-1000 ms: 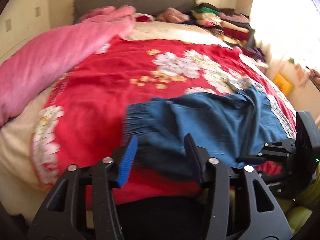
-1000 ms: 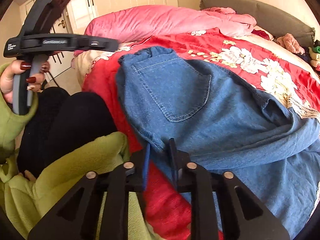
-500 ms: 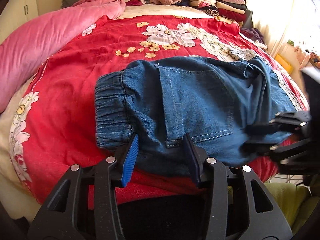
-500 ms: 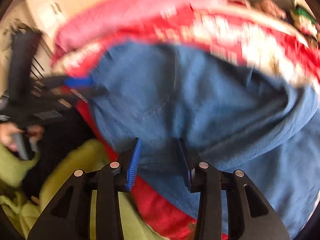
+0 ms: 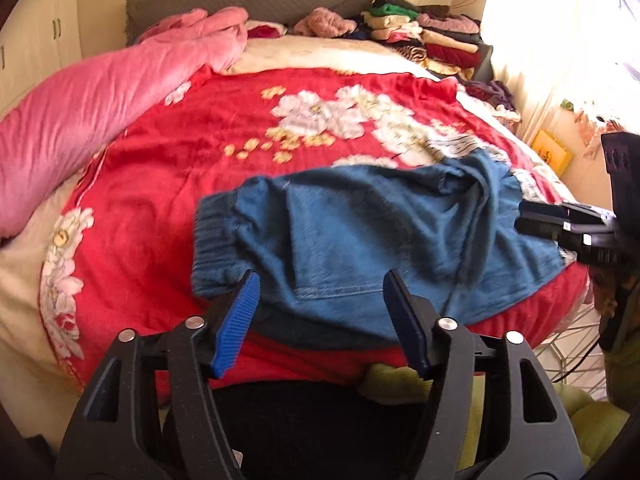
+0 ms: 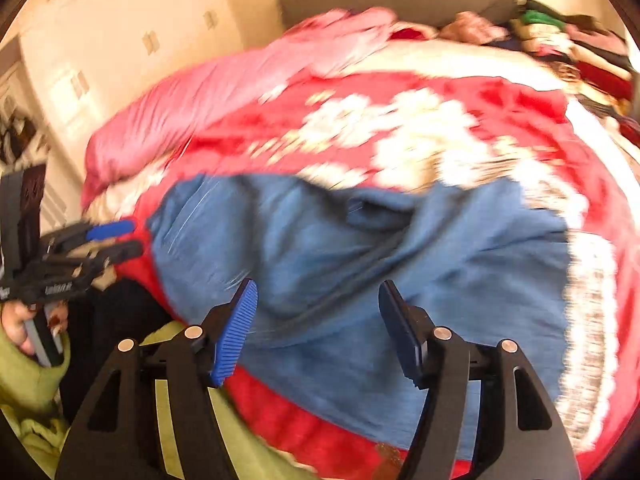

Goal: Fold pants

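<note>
Blue denim pants lie folded over and rumpled on the red flowered blanket, waistband to the left, near the bed's front edge. My left gripper is open and empty, hovering just before the pants' near edge. My right gripper is open and empty above the pants; that view is motion-blurred. The right gripper also shows at the right edge of the left wrist view, and the left gripper shows at the left of the right wrist view.
A pink quilt lies along the bed's left side. Stacked folded clothes sit at the headboard's right. White cupboards stand left of the bed. A yellow item lies right of the bed. My green sleeves and dark lap are below.
My right gripper opened wide, letting go of the pants' edge, and drew back. My left gripper widened and pulled back and up from the pants. The pants now lie settled on the blanket.
</note>
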